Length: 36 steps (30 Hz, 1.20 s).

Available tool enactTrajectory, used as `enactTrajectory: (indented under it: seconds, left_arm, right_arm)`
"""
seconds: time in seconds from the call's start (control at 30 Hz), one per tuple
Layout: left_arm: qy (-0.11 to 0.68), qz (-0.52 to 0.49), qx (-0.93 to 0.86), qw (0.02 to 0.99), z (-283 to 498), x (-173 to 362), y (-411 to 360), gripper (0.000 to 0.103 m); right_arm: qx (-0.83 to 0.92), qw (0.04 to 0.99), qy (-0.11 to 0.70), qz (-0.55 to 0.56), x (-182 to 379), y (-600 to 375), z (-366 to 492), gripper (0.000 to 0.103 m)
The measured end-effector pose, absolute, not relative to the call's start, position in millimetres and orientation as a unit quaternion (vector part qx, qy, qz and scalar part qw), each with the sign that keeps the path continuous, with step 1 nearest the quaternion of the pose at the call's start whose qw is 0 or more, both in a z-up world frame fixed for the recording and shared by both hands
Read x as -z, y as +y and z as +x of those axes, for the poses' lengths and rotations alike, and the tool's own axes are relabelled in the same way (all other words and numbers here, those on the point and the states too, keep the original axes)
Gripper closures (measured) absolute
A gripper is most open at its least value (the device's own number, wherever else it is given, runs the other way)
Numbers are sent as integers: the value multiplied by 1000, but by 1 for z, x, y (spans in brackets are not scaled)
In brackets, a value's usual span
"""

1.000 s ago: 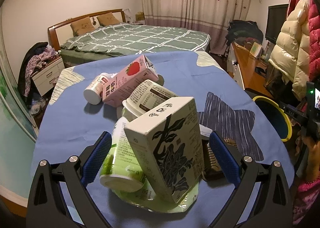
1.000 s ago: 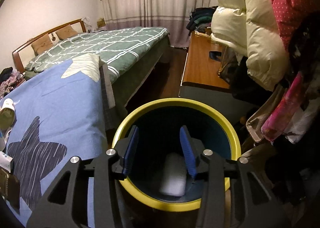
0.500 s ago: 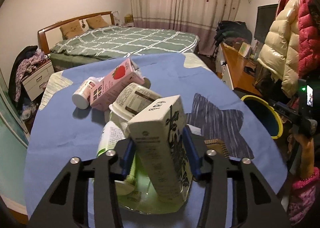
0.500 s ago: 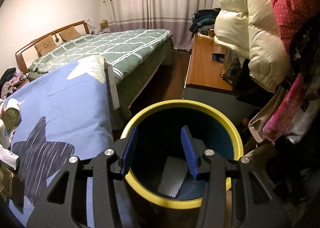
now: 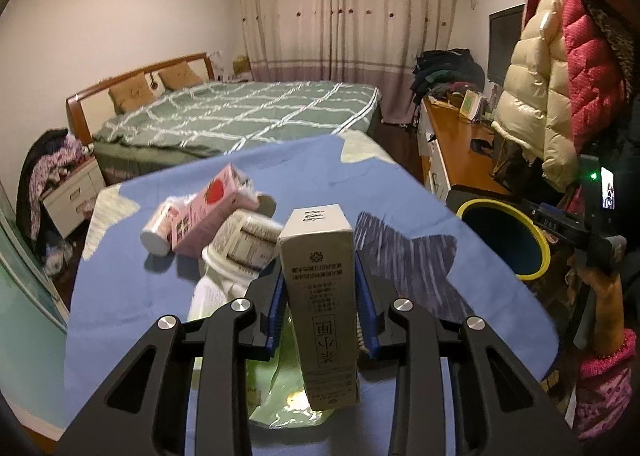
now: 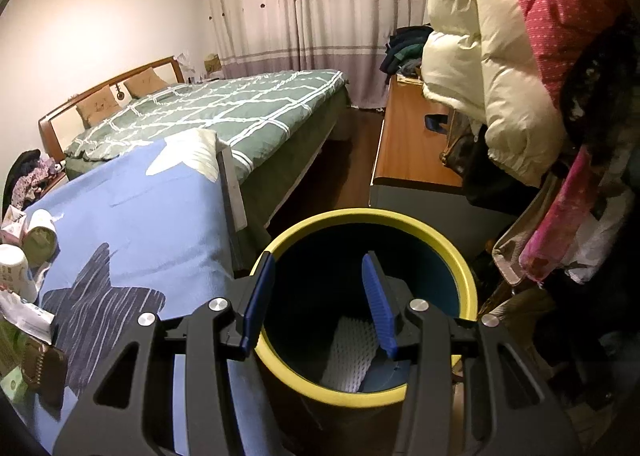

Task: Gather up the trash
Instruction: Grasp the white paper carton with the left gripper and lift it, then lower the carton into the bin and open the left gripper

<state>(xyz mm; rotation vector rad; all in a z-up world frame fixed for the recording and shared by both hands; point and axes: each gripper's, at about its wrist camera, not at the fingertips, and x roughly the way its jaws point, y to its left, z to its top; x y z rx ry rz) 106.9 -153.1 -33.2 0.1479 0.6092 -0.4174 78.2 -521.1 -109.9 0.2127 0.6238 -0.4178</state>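
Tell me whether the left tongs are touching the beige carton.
Touching. In the left wrist view, both blue pads of the left tongs press flat against the sides of the beige carton, with no gap visible.

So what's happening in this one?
Trash is being cleared off a blue-covered table. The left gripper is clamped on a tall beige carton, with a pink strawberry carton and bottles lying behind. The right gripper hangs open over the yellow-rimmed bin, which holds a white foam piece.

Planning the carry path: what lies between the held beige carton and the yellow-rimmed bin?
Left wrist view: only bare blue cloth with its dark star print separates carton and bin.
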Motion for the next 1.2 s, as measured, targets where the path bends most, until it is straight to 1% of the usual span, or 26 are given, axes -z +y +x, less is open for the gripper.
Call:
enactTrajectory:
  seconds: [0.2,0.33,0.6,0.77,0.93,1.1,1.13,1.17,1.2]
  left_arm:
    - [271,88,238,929,106,13,-188,72]
    - [266,97,284,916,115,7,-236,72]
    - [280,112,372,878,135,16,-350,72]
    - [299,126,402,856,155,34,-424,72]
    - [328,149,418,834,171,69,-486,71]
    - [362,168,412,819,181,106,-520,70]
    - [371,171,411,815,183,113,-525,69]
    - [381,171,408,812,186,119,-529,62]
    - [383,169,404,814,187,122,-531,39]
  right_arm:
    - [209,929,285,105,97,-528,59,59]
    - [217,930,276,108,92,-537,43,59]
    - [248,923,269,121,93,-561,7,59]
    - [266,918,264,130,94,-574,-12,59]
    - [274,913,269,140,100,-586,-21,59]
    - [279,907,275,152,108,-593,-24,59]
    - [280,907,275,153,109,-595,-25,59]
    - [281,906,275,154,108,-595,-27,59]
    - [284,905,274,155,108,-597,-28,59]
